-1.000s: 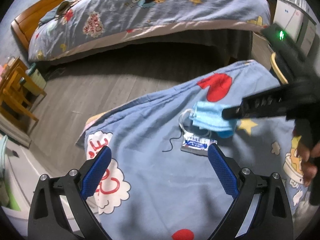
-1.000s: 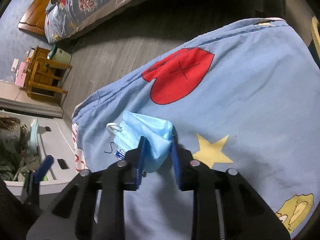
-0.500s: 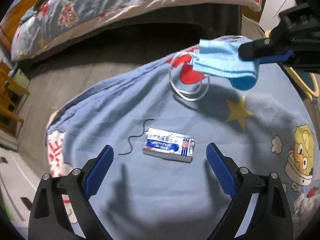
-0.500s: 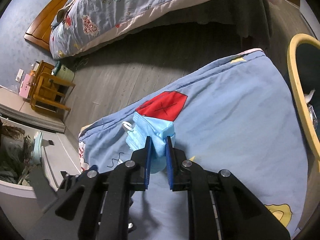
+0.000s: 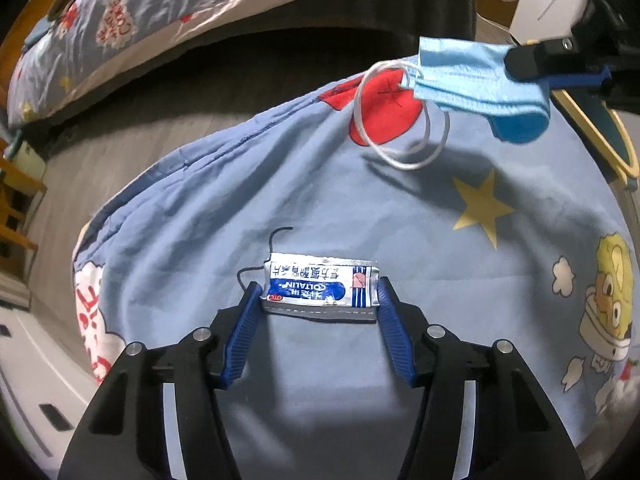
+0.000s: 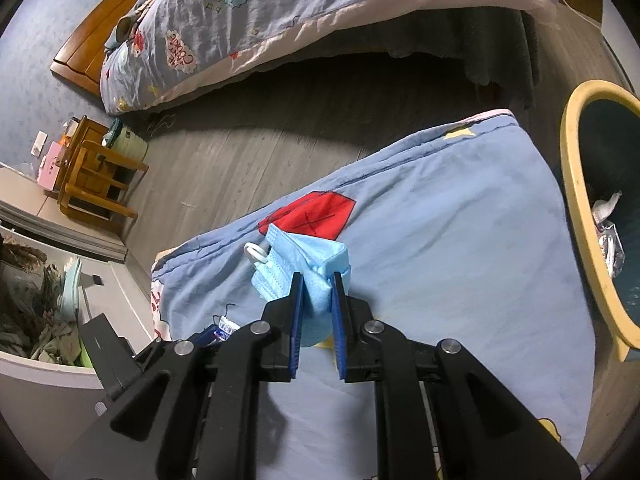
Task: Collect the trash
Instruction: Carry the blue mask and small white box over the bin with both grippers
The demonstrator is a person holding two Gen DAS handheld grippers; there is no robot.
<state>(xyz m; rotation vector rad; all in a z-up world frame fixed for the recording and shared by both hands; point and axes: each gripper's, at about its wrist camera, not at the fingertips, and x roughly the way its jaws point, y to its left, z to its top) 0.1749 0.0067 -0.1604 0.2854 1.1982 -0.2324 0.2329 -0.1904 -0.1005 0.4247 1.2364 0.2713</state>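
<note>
A silver and blue foil sachet [image 5: 320, 290] lies on the blue cartoon bedspread [image 5: 280, 184]. My left gripper [image 5: 318, 300] has closed in around it, with a blue finger touching each end. My right gripper [image 6: 314, 292] is shut on a light blue face mask [image 6: 308, 264] and holds it in the air above the bed. The mask also shows in the left wrist view [image 5: 476, 80], upper right, with its white ear loops [image 5: 400, 120] hanging down. A thin dark thread [image 5: 276, 236] lies just beyond the sachet.
A yellow-rimmed bin [image 6: 580, 216] with crumpled trash inside stands off the bed's right side. A second bed [image 6: 320, 12] lies across the grey wood floor [image 6: 248, 148]. A wooden stool [image 6: 92, 184] and a white cabinet [image 6: 48, 364] stand at the left.
My left gripper has moved down to the sachet and narrowed from wide open until its fingers touch both ends. My right gripper has lifted the mask off the bed and carried it up and right.
</note>
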